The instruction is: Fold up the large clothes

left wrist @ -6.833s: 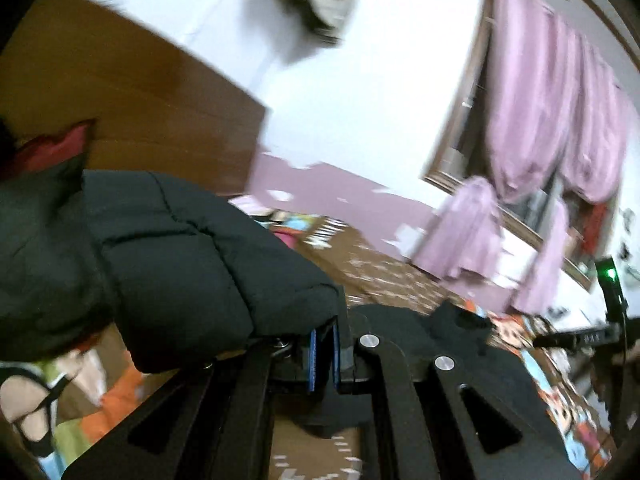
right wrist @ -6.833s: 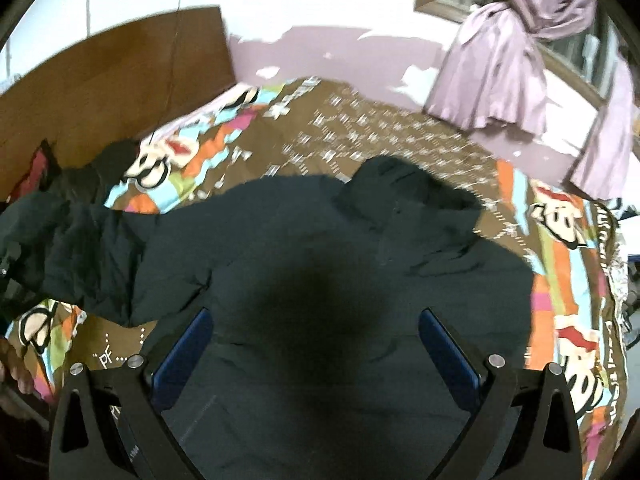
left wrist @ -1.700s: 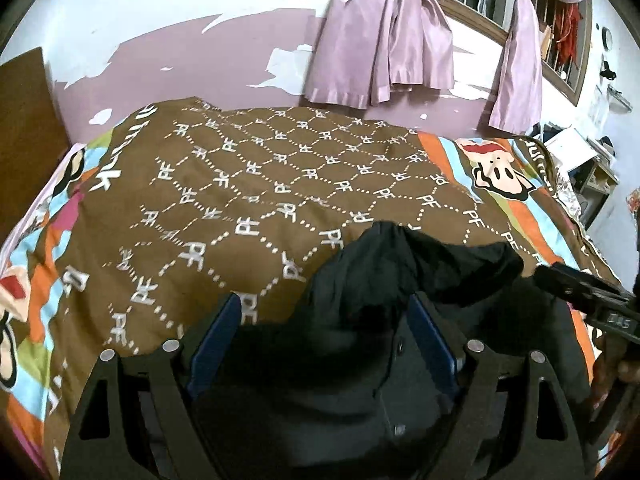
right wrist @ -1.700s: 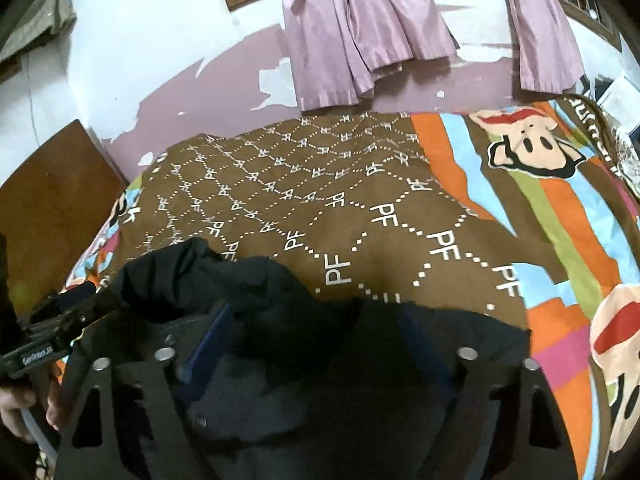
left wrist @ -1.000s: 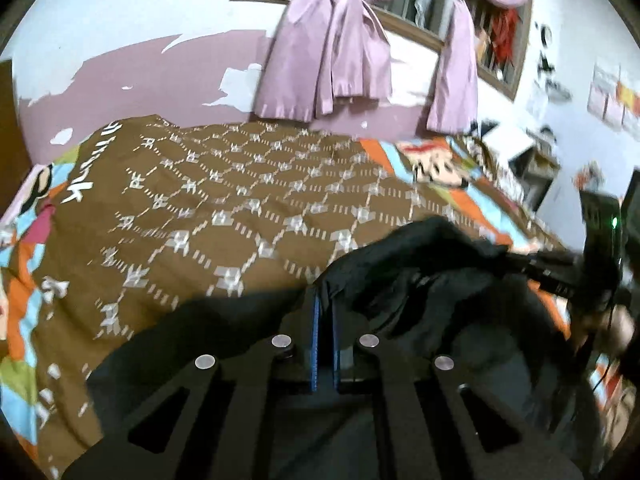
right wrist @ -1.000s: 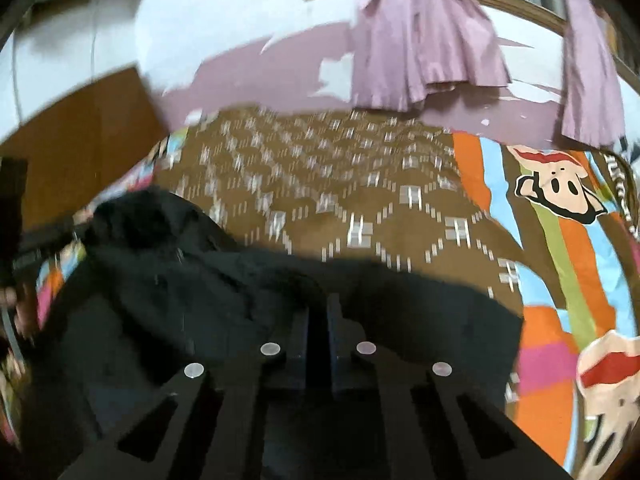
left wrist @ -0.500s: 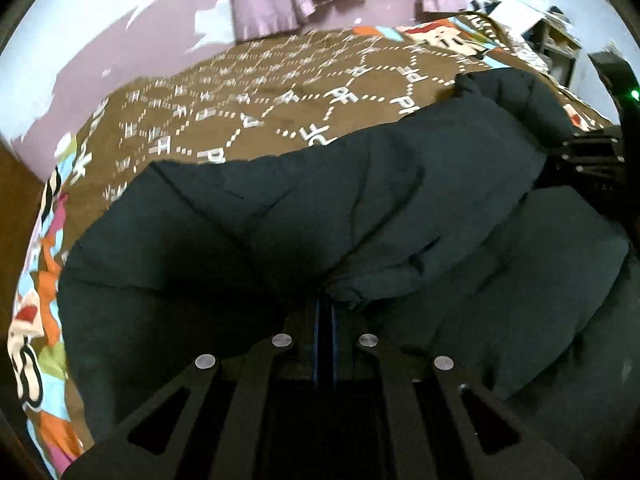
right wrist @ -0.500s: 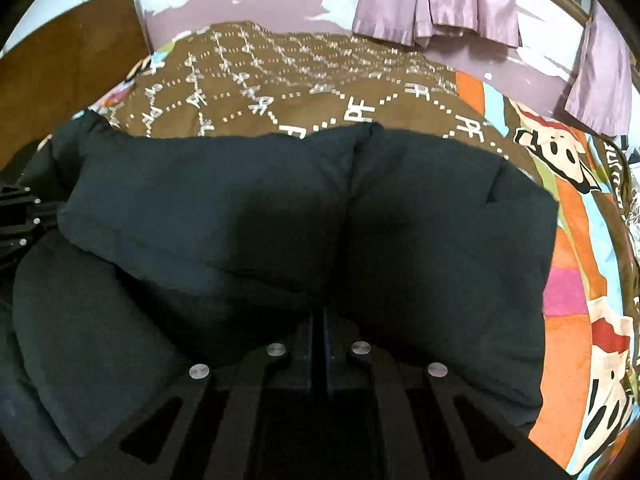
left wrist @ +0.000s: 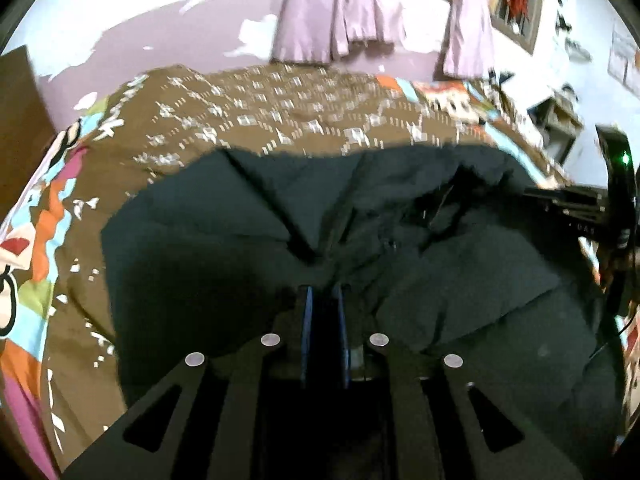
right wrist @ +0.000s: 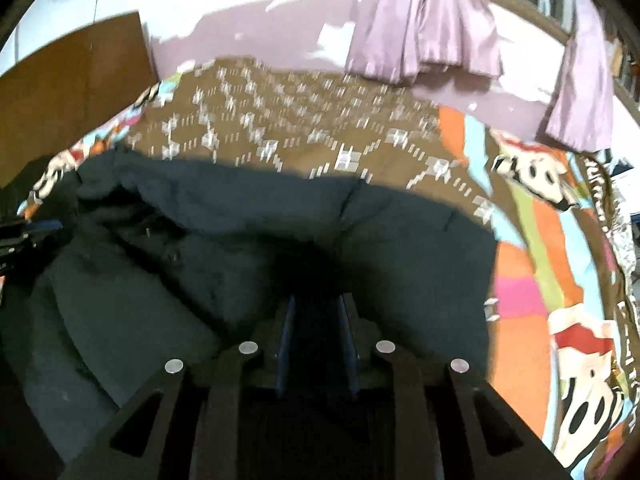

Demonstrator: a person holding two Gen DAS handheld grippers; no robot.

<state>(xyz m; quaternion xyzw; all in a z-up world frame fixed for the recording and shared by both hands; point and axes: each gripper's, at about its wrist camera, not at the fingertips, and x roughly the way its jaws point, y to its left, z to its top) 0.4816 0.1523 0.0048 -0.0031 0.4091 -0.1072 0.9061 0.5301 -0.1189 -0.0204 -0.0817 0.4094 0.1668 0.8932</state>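
Note:
A large black padded jacket lies folded on the bed, its top part turned down over its lower part; it also shows in the right wrist view. My left gripper sits low over the jacket, its blue-padded jaws slightly apart with dark fabric between them. My right gripper sits likewise over the jacket's right half, jaws slightly apart. The right gripper also shows at the right edge of the left wrist view, and the left gripper at the left edge of the right wrist view.
The bed has a brown patterned cover with colourful cartoon stripes. A wooden headboard stands at the left. Pink curtains hang on the far wall. A shelf with clutter stands at the right.
Both grippers, shut on the jacket's folded-over edge half a second ago, have parted their jaws a little and drawn back. The folded part now lies on the jacket.

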